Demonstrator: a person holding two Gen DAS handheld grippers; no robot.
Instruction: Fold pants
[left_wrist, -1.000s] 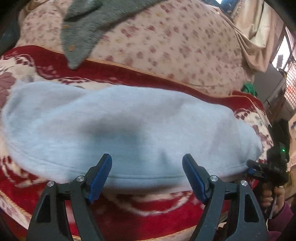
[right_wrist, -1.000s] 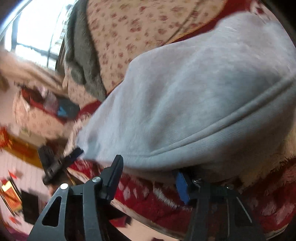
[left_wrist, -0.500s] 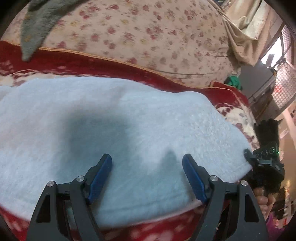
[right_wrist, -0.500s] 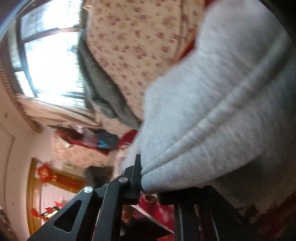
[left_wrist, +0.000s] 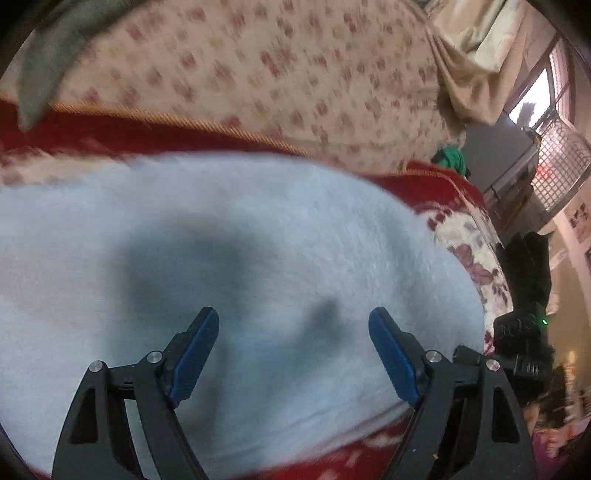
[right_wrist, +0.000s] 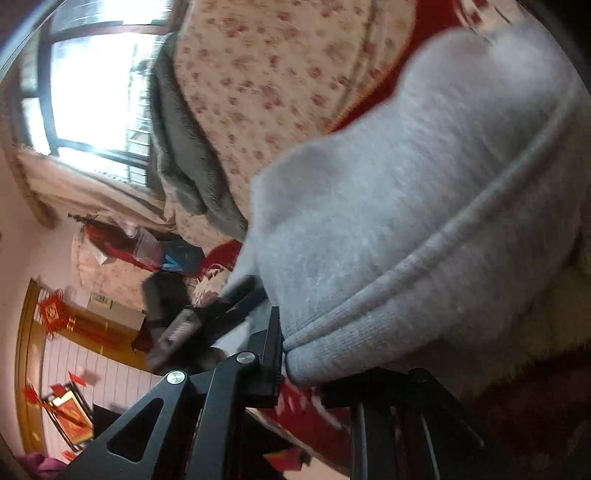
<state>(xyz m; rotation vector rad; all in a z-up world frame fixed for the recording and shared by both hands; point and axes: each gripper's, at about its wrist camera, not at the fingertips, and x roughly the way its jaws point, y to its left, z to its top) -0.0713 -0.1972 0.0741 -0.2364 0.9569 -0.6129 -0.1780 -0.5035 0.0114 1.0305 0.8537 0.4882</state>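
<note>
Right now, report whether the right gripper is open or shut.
Shut on the light grey fleece pants: the right gripper has its fingers closed on the ribbed hem. The left gripper is open.

Between the blue pads of my left hand-held gripper (left_wrist: 293, 354) there is open room, with the pale grey pants (left_wrist: 236, 266) spread just beneath them. Ahead, the floral cushion (left_wrist: 258, 74) rises like a wall behind the red blanket (left_wrist: 110, 136), and a grey-green garment (left_wrist: 48, 55) hangs over its top left. On the right side my right hand-held gripper (right_wrist: 299, 369) crowds the pants' edge, its fingers pinching the hem, I think, though the view is blurred.
</note>
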